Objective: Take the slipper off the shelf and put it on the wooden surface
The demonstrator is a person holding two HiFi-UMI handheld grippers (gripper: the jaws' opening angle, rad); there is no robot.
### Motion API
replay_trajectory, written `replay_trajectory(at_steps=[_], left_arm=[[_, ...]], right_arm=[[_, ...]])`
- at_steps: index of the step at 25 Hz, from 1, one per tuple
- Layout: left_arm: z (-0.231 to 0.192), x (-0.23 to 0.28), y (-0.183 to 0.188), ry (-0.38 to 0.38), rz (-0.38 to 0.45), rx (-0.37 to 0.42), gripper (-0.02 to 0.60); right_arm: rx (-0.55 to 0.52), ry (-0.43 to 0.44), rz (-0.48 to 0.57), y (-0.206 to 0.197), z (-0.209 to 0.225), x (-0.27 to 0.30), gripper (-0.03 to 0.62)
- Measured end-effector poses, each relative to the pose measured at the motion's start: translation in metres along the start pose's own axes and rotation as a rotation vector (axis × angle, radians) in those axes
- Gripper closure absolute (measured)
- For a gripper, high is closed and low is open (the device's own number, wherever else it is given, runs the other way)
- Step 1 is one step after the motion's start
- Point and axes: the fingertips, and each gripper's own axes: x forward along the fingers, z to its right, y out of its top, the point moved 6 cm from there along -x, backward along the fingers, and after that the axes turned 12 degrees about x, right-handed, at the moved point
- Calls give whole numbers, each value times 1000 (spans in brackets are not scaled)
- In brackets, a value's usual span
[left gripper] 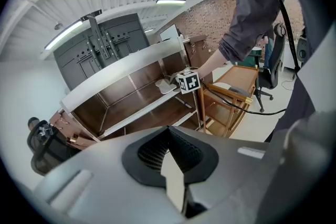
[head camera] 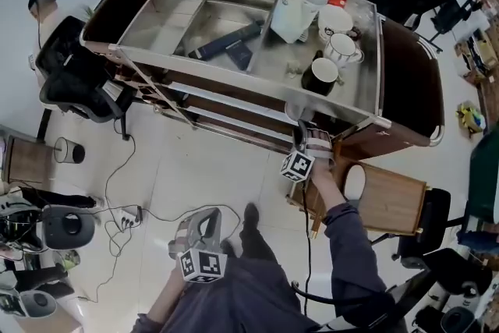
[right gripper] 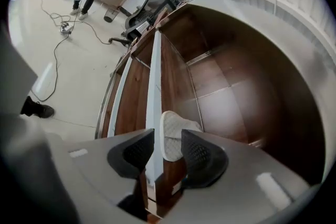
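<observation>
A white quilted slipper (right gripper: 171, 132) lies on the brown middle shelf of a steel-topped cart (head camera: 366, 101). My right gripper (right gripper: 167, 147) is open, with a pad on either side of the slipper's near end and the shelf's pale front edge (right gripper: 153, 113) beside the left pad. In the head view the right gripper (head camera: 310, 143) reaches in under the cart's top, which hides the slipper. The left gripper view shows the slipper (left gripper: 165, 85) beside the right gripper's marker cube. A low wooden surface (head camera: 386, 199) stands right of the cart. My left gripper (head camera: 201, 234) hangs low by the person's legs, shut and empty.
Mugs (head camera: 340, 47), a white jug (head camera: 290, 15) and dark flat items (head camera: 228, 41) sit on the cart's top. A black office chair (head camera: 70, 70) stands at the left. Cables and a power strip (head camera: 129, 218) lie on the floor. Another chair (head camera: 425, 226) stands behind the wooden surface.
</observation>
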Motion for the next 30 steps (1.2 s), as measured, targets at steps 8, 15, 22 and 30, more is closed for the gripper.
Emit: replay_trajectory(at_steps=[8,15,22,30], left_arm=[[-10,22,-4,16,-49,-23,565],[7,12,-15,29,-46,-42,565],[49,-24,-20,50,31,-24,565],[138,-94,-17,32,144,-5,565]], right_arm=[[-108,27,-67,-13,-9,47,426],[-76,-74,-4,-2,5,8,554],[-56,-168,120,11,12,-109,559],[-44,-227,232,-1,-46,-333,560]])
